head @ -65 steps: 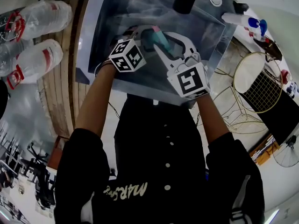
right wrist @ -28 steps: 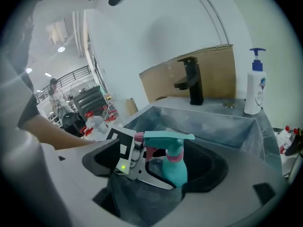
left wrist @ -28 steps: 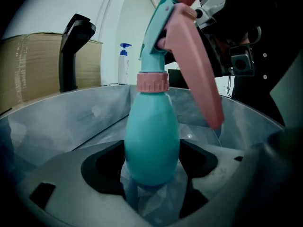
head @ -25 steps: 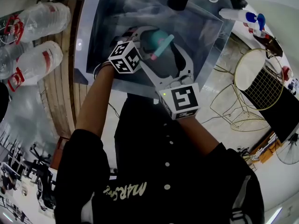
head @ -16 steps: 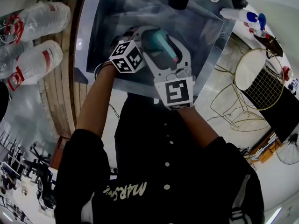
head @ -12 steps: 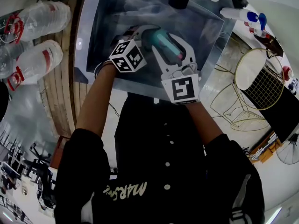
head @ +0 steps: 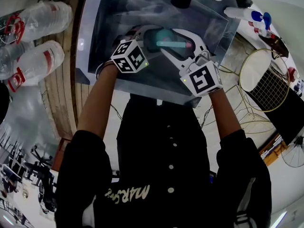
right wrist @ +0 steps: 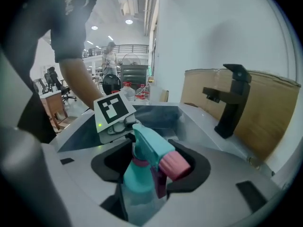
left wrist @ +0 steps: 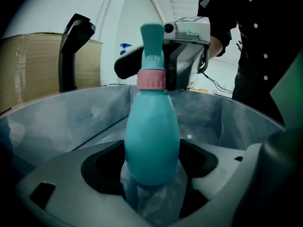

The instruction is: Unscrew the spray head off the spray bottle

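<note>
A teal spray bottle [left wrist: 151, 141] stands upright over the sink, and my left gripper [left wrist: 151, 176] is shut on its lower body. Above the pink collar [left wrist: 151, 79] sits the teal spray head [right wrist: 150, 145], its pink nozzle [right wrist: 174, 165] pointing towards the right gripper's camera. My right gripper [right wrist: 147, 174] has the head and collar between its jaws; the pads still touch it while the jaws are opening slightly. From the head view, the left gripper [head: 151, 36] comes in from the left and the right gripper [head: 170, 41] from the lower right, around the spray head [head: 173, 43].
The steel sink [head: 99, 42] lies below both grippers, with a black faucet [right wrist: 232, 100] at its far edge and a cardboard box [right wrist: 258, 108] behind it. Plastic water bottles [head: 38, 56] lie at the left. Another spray bottle [head: 247, 18] and a wire basket [head: 266, 82] are at the right.
The right gripper closed round the spray head and swung to the right with it. The nozzle turned from pointing lower right to pointing right. The left gripper stayed still.
</note>
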Tool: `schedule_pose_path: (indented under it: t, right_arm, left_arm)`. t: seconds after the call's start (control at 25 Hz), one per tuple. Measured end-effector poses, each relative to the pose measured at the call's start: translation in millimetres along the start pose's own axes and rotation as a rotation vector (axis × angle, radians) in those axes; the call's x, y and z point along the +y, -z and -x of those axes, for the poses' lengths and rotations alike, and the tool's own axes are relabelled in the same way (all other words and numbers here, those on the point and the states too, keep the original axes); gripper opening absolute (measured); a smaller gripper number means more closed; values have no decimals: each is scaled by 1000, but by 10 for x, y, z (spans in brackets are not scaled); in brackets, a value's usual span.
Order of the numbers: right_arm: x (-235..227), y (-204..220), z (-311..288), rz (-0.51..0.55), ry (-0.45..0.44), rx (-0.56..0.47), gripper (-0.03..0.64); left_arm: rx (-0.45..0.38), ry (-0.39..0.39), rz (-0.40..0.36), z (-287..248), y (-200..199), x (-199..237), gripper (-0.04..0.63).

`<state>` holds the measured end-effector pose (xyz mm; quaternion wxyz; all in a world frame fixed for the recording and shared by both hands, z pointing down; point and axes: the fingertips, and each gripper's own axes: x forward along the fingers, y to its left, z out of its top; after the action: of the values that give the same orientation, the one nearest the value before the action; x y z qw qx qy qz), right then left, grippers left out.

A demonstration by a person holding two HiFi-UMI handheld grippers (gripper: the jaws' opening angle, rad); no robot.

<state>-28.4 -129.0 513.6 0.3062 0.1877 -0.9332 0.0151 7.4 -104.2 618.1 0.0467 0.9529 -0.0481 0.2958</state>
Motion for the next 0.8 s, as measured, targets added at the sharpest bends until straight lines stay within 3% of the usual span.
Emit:
schedule_pose_path:
  t: [0.28,0.6,0.8]
  right_arm:
    - [58,43,-52,72,-200,-35,238]
    - [50,45,-10,59,-224,-41,247]
    - [121,60,-51,24,-335,-102,224]
  left_arm:
    - [-1,12,-6,6,8,-7,374]
    - [-3,17,-13,10,0,-11,374]
    - [-5,23,-12,5,9,-16,374]
